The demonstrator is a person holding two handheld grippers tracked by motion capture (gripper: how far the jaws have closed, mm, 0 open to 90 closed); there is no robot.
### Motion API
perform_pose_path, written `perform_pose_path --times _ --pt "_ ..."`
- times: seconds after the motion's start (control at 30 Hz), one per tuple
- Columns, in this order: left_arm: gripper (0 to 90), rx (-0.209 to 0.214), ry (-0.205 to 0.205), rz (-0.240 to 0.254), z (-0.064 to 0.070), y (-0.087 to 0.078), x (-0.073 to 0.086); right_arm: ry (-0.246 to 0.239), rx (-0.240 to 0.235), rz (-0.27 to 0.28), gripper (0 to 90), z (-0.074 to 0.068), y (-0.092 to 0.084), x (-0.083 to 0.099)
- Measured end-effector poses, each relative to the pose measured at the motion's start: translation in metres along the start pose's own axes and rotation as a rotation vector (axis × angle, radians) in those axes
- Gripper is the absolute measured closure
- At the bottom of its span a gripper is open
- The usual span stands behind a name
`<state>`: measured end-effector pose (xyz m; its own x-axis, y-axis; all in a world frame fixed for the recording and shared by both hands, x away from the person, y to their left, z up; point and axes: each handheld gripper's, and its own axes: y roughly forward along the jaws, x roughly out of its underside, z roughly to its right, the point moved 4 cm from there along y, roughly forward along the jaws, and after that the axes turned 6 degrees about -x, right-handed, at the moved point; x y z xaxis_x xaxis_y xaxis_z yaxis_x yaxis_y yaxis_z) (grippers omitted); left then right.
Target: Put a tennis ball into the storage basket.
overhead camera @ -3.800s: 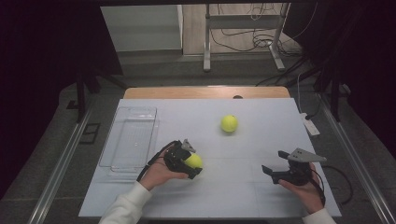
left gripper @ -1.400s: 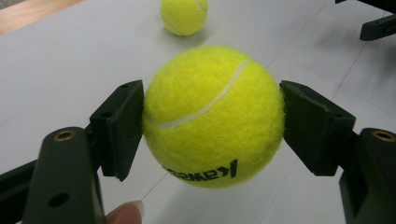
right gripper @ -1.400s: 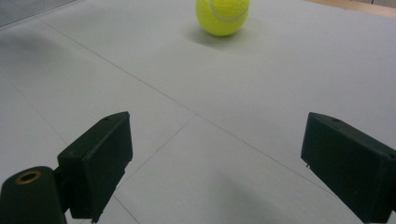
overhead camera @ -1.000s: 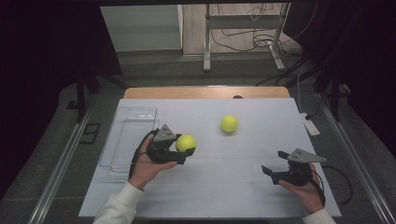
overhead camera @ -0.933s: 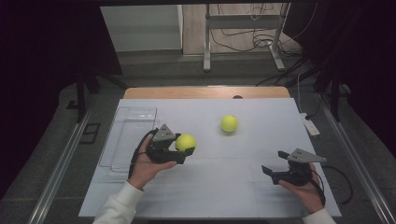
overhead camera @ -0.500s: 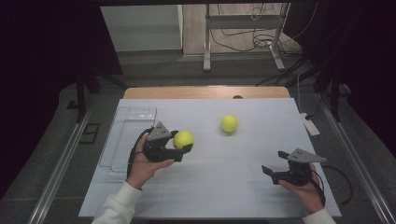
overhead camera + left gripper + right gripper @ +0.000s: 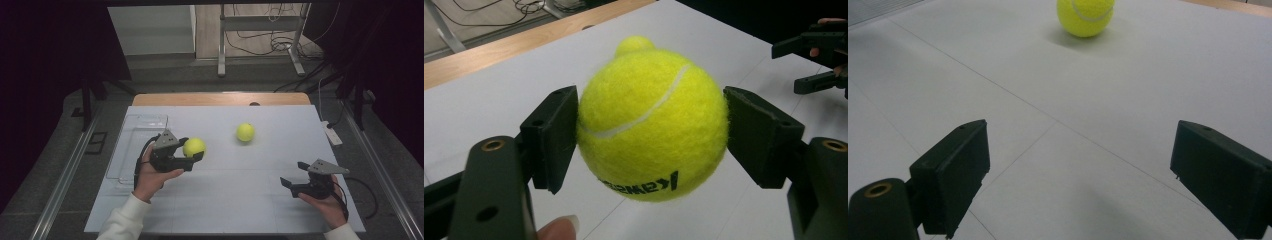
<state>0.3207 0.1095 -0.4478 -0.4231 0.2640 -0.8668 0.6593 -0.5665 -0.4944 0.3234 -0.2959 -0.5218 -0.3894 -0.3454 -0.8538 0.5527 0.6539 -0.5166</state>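
Note:
My left gripper [image 7: 192, 150] is shut on a yellow tennis ball [image 7: 194, 147] and holds it above the white table [image 7: 225, 200], left of centre. In the left gripper view both black pads press the held ball [image 7: 651, 122] from either side. A second yellow tennis ball [image 7: 245, 132] lies on the table farther back, right of centre; it also appears at the top of the right gripper view as the loose ball [image 7: 1085, 15]. Near the front right edge my right gripper [image 7: 291, 186] hovers open, with nothing between its jaws.
A clear plastic tray [image 7: 135, 145] lies along the table's left side, just left of my left hand. A white power strip [image 7: 332, 134] rests by the right edge. Metal stand legs and cables stand on the floor beyond the table.
My left gripper has carried the ball up and leftward, toward the clear tray. The right gripper and the loose ball have stayed put.

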Motion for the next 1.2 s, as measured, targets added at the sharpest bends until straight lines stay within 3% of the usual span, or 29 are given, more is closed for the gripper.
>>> perform_pose_path --times 1.2 --pt "26.9 -0.026 -0.031 0.051 -0.014 -0.015 -0.008 0.001 0.001 0.003 9.1 0.0 0.0 0.0"
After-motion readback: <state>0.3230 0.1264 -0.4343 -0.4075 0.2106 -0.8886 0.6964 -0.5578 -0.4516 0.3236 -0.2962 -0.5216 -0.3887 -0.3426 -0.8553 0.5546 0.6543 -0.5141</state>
